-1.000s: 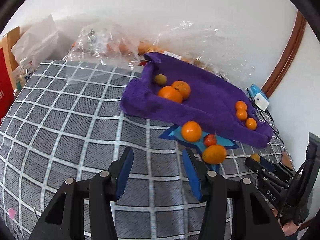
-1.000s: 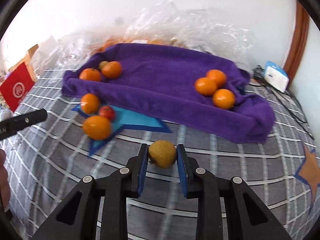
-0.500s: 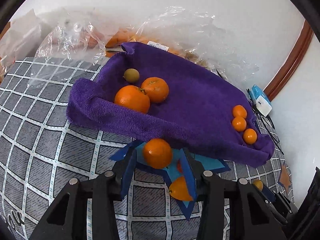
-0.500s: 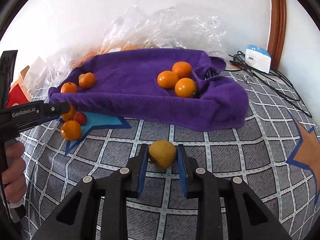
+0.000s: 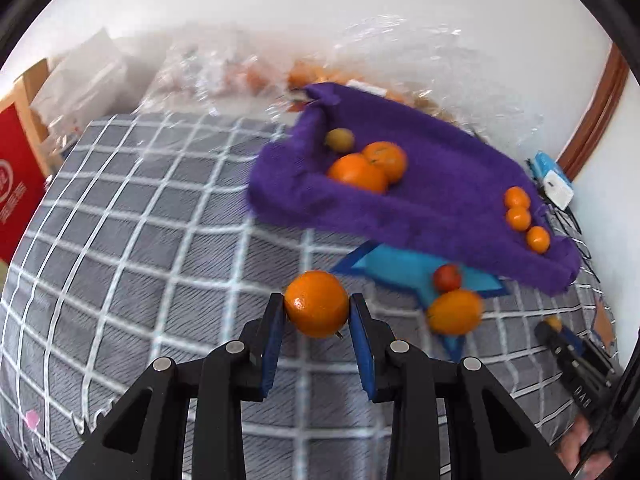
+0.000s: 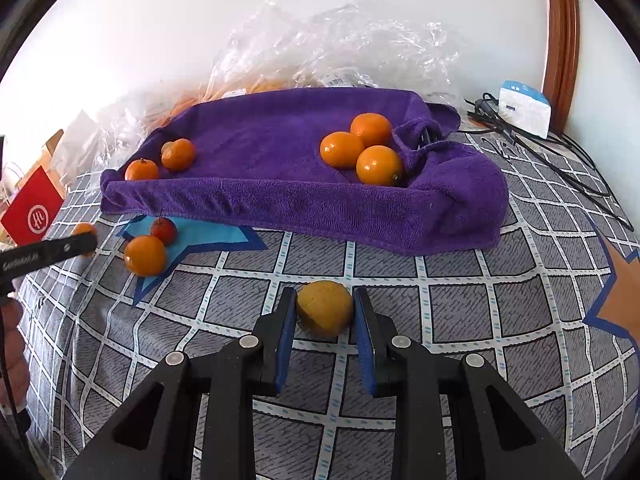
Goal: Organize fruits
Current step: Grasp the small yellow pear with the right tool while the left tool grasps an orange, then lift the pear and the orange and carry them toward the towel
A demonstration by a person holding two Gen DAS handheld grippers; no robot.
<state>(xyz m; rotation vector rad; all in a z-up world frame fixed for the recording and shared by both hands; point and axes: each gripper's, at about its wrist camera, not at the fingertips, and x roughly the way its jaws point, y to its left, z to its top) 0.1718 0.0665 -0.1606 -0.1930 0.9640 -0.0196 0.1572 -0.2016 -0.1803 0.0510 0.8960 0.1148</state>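
My left gripper (image 5: 317, 308) is shut on an orange (image 5: 317, 303) and holds it above the checked cloth. My right gripper (image 6: 325, 308) is shut on a yellow-brown fruit (image 6: 325, 307). The purple towel (image 5: 432, 196) holds two oranges (image 5: 358, 172) and a small greenish fruit (image 5: 339, 139) at its left end, and three small oranges (image 6: 362, 146) at its right end. On the blue star patch (image 6: 200, 234) lie an orange (image 6: 145, 255) and a small red fruit (image 6: 164, 230). The left gripper also shows in the right wrist view (image 6: 84, 242).
A checked grey cloth (image 6: 460, 308) covers the surface. Crumpled clear plastic bags (image 6: 340, 52) with more fruit lie behind the towel. A white-blue box (image 6: 524, 108) and black cables (image 6: 560, 160) sit at the far right. A red box (image 6: 34, 212) stands at the left.
My left gripper has shut on the orange from the blue star and pulled it back and up, off the patch. My right gripper still holds the yellow-brown fruit and has shifted slightly.
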